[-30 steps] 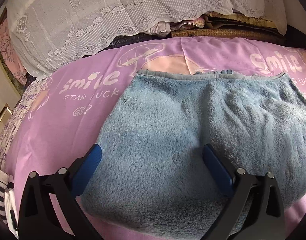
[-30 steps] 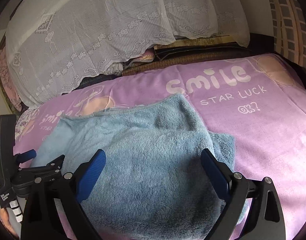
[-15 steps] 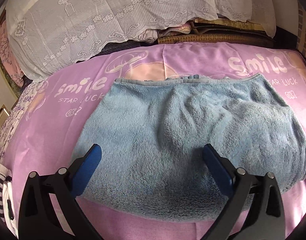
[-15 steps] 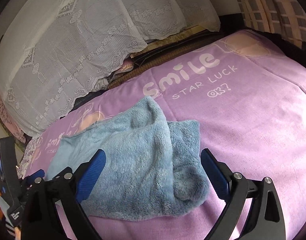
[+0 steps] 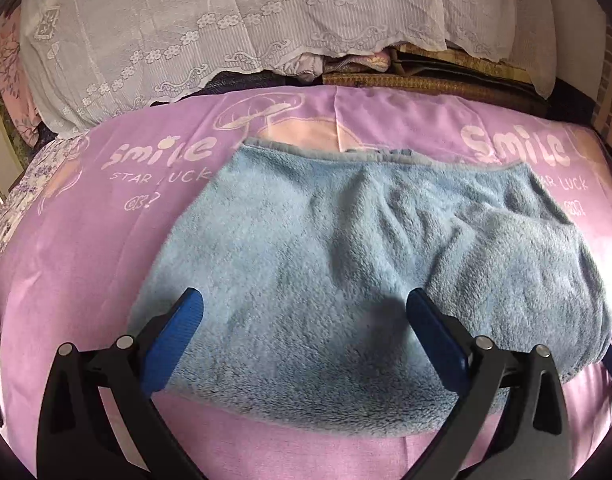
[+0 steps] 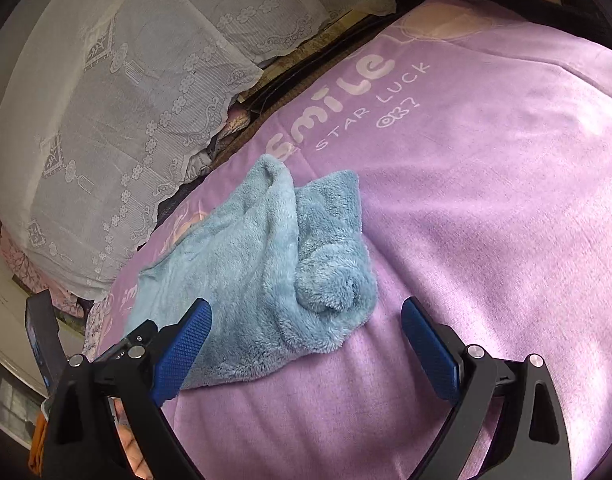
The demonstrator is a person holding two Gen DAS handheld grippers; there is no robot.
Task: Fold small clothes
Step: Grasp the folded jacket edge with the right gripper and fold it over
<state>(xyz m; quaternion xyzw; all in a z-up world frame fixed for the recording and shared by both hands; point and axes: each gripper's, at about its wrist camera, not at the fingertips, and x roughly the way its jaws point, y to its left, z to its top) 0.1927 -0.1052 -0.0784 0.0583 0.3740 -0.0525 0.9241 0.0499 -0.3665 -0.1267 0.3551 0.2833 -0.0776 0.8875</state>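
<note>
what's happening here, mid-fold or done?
A person with two handheld grippers is folding a fluffy blue garment on a purple "smile" bedspread. The left gripper is open over the garment's near edge, holding nothing. The right gripper is open too, with the garment's bunched right end lying between its fingers, ungripped. That end is doubled over, so it looks mid-fold, not finished.

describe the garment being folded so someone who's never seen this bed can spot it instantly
Start at the purple bedspread printed with "smile STAR LUCK"; below the white lace cover at its far end lies the blue fleece garment. It sits in front of both open claws, the left claw and the right claw. It is the only fuzzy, pale-blue item there, with one end rolled over on itself.
</note>
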